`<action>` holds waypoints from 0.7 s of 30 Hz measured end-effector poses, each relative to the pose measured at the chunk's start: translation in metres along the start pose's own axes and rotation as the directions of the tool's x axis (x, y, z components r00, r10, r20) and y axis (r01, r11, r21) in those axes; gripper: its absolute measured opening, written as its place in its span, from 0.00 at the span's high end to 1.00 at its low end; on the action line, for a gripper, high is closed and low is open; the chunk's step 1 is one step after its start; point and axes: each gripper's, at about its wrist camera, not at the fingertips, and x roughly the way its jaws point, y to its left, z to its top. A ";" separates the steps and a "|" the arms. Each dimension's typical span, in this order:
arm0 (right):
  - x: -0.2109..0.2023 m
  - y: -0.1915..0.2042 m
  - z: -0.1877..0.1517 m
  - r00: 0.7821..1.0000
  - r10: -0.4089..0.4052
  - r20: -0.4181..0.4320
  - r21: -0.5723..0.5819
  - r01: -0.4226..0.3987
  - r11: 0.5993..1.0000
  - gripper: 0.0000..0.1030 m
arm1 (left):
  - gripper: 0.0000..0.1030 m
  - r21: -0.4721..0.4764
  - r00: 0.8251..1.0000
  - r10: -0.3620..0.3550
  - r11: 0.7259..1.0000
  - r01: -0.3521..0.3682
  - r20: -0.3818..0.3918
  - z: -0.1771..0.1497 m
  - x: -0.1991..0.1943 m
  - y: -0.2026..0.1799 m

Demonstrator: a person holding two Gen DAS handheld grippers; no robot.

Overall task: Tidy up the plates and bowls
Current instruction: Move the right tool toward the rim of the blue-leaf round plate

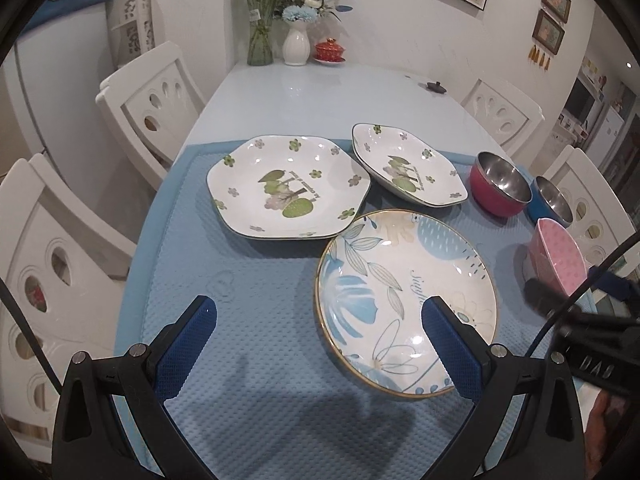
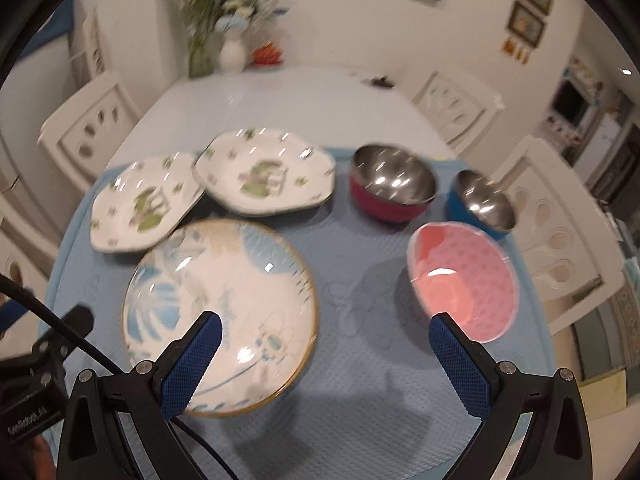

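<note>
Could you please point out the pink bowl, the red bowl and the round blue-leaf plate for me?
pink bowl (image 2: 466, 280): right wrist view, on its inner wall.
red bowl (image 1: 500, 176): left wrist view, on its steel inside.
round blue-leaf plate (image 1: 380, 280): left wrist view, on its centre.

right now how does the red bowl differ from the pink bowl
The red bowl has a shiny metal inside and a plain red outside; the pink bowl is pink inside, dotted on part of its wall. The red bowl sits at the back of the blue mat, beside the blue bowl; the pink bowl is nearer the right tool. The pink bowl looks tilted, the red bowl more level. Both are round, empty and open side up.
</note>
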 end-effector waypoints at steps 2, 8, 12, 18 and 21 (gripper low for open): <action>0.008 0.002 -0.003 0.999 0.028 -0.040 0.006 -0.028 1.000 0.00 | 0.01 0.003 1.000 0.010 1.000 -0.010 -0.005 -0.002 0.001 0.000; 0.026 0.001 -0.010 0.993 0.023 -0.112 0.011 -0.022 1.000 0.05 | 0.01 -0.015 0.999 0.014 1.000 -0.015 -0.050 -0.007 0.009 0.004; 0.032 -0.005 -0.009 0.991 0.017 -0.134 0.031 -0.013 0.999 0.05 | 0.01 0.000 0.999 0.014 1.000 -0.014 -0.048 -0.006 0.010 0.000; 0.036 -0.002 -0.010 0.989 -0.004 -0.147 0.021 0.007 1.000 0.05 | 0.01 0.014 0.998 0.010 1.000 -0.009 -0.060 -0.006 0.016 -0.005; 0.039 -0.002 -0.011 0.988 0.006 -0.157 0.022 -0.002 1.000 0.07 | 0.01 0.001 0.997 0.002 1.000 -0.002 -0.079 -0.008 0.022 -0.005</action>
